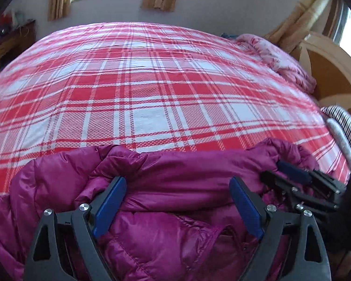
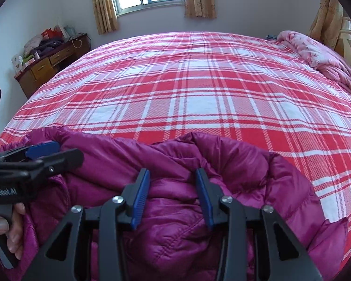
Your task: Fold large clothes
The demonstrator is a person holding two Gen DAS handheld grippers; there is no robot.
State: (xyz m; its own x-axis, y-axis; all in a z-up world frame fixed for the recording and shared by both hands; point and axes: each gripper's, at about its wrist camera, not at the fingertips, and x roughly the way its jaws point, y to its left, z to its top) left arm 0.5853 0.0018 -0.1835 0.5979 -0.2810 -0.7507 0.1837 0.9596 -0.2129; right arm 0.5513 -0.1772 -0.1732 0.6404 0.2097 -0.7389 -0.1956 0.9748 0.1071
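Observation:
A magenta puffer jacket (image 1: 175, 210) (image 2: 234, 164) lies crumpled at the near edge of the bed. In the left wrist view my left gripper (image 1: 177, 182) stands wide open above it, with a broad fold of the jacket between its blue pads (image 1: 110, 201), which are apart from the fabric. In the right wrist view my right gripper (image 2: 172, 175) is half closed, and a puffy ridge of the jacket's upper edge is bunched between its pads (image 2: 140, 194). Each gripper shows in the other's view: the right gripper (image 1: 272, 169) at the jacket's right end, the left gripper (image 2: 66, 151) at its left end.
A red and white plaid bedsheet (image 2: 187, 89) covers the bed. A pink quilt (image 2: 323, 56) lies by the wooden headboard (image 1: 327, 75); a striped pillow (image 1: 339, 119) is nearer. A cluttered wooden desk (image 2: 51, 63) stands at the left wall. A hand (image 2: 11, 229) holds the left gripper's handle.

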